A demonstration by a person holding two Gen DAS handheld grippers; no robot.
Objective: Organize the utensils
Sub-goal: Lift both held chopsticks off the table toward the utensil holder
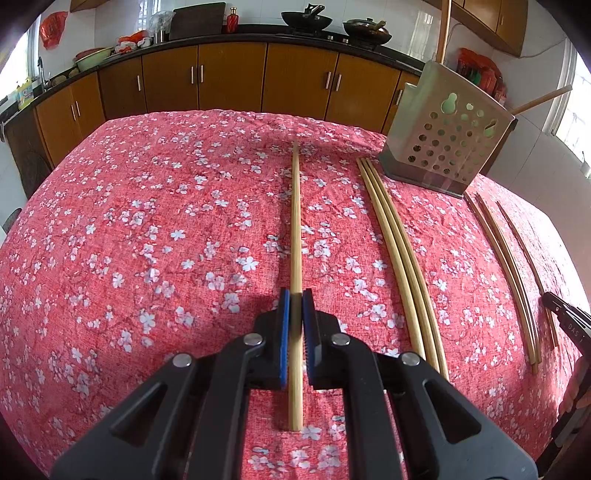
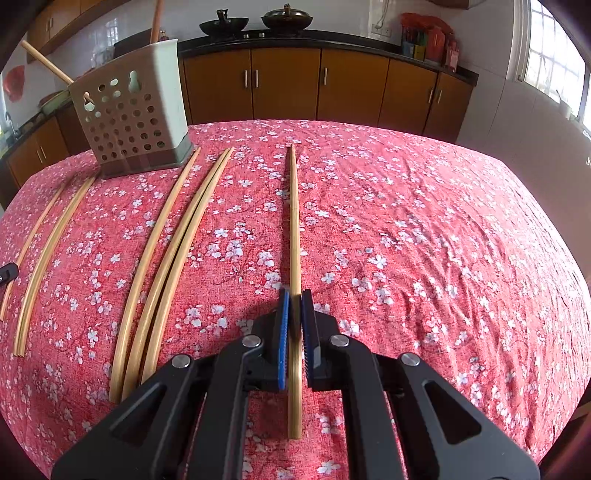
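Holder: a perforated metal utensil holder (image 1: 445,142) stands at the table's far edge, with two wooden handles (image 1: 541,98) sticking out of it.
Left gripper (image 1: 295,301): pinching one chopstick (image 1: 295,229) lying on the floral tablecloth (image 1: 147,240).
Right gripper (image 2: 294,301): pinching another chopstick (image 2: 294,221).
Left view only: a red bottle (image 1: 232,20) on the counter.
Right view only: a window (image 2: 550,62).
Loose chopsticks: about six between the grippers, in groups (image 2: 162,266).

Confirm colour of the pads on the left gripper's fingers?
Blue, ribbed pads on black fingers; clearest in the left wrist view.
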